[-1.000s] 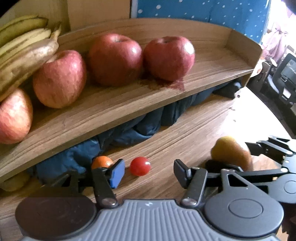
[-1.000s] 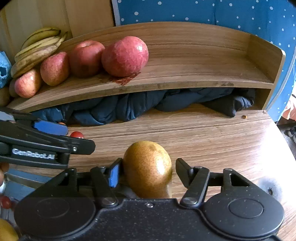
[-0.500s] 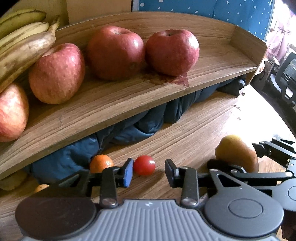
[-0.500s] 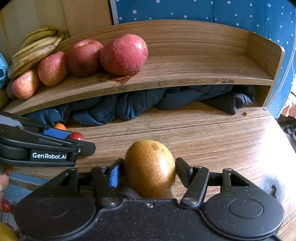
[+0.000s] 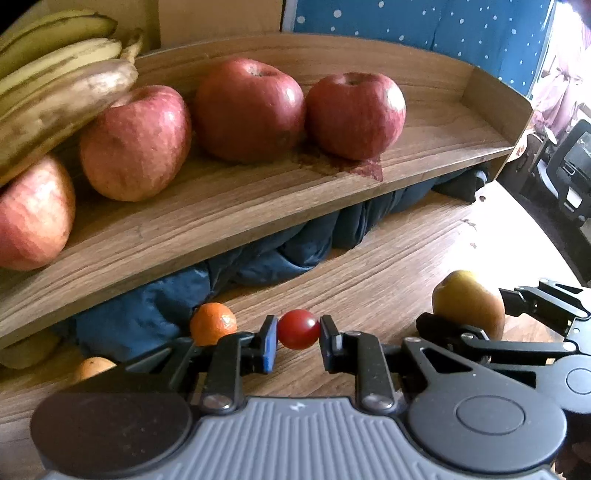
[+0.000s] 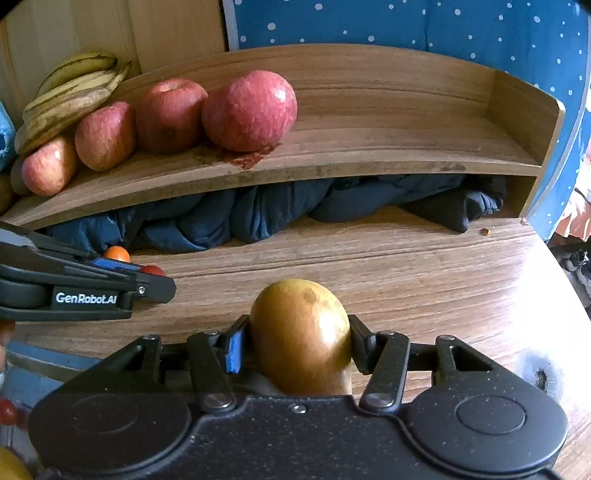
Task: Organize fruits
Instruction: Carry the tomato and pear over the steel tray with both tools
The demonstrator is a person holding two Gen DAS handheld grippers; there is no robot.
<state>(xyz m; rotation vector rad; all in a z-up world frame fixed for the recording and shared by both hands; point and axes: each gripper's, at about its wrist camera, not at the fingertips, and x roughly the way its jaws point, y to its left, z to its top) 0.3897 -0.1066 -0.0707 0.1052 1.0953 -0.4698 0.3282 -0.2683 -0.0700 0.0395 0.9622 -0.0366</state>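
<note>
apples: red, streaked pink
bananas: yellow, browned
cherry tomato: red
pear: golden-brown
curtain: blue, white dots

A second ago the left gripper stood wide open with the cherry tomato lying free on the table ahead; now its pads clamp the tomato from both sides. The right gripper, formerly loose around the pear, is closing, and its pads now touch the pear's sides.
</note>
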